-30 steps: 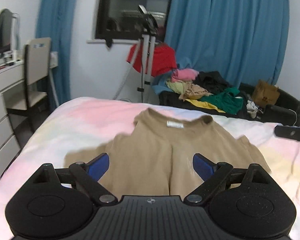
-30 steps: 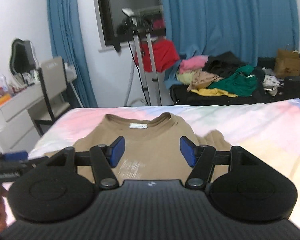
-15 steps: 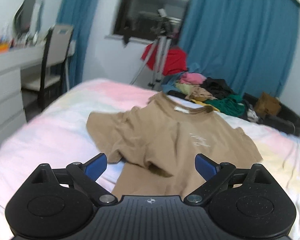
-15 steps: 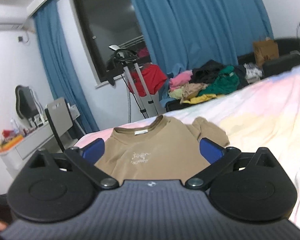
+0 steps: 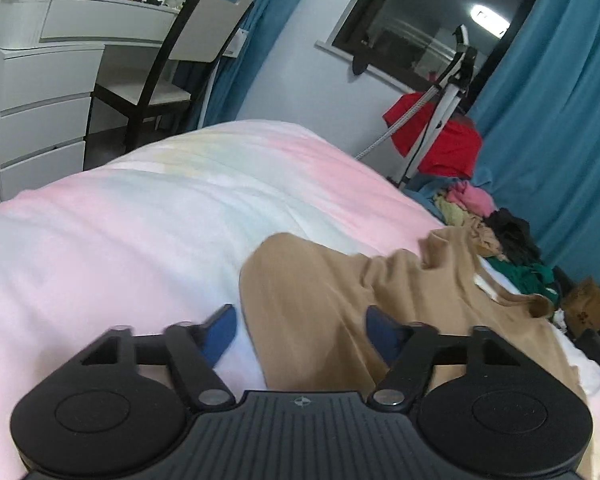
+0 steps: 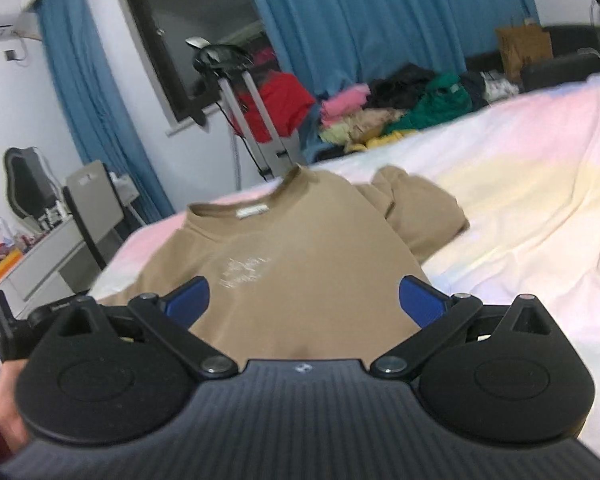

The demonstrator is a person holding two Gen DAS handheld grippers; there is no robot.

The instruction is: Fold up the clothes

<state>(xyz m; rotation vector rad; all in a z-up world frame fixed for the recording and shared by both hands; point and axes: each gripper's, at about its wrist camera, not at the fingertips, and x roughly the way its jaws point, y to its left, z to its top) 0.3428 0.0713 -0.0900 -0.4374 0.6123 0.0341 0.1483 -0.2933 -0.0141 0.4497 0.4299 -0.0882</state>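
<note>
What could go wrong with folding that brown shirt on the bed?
The tan T-shirt lies rumpled, its right sleeve bunched up, so a fold now might trap creases. The left tongs, open, straddle the left sleeve edge and might pinch the pastel bedsheet too. The right tongs are open over the chest print.

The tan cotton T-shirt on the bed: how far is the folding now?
Done: the tan cotton T-shirt lies spread, print up, on the pastel bedsheet. In hand: nothing; the left tongs and right tongs are open and empty. Left: every fold; both sleeves are rumpled, and the pile of mixed clothes waits.
</note>
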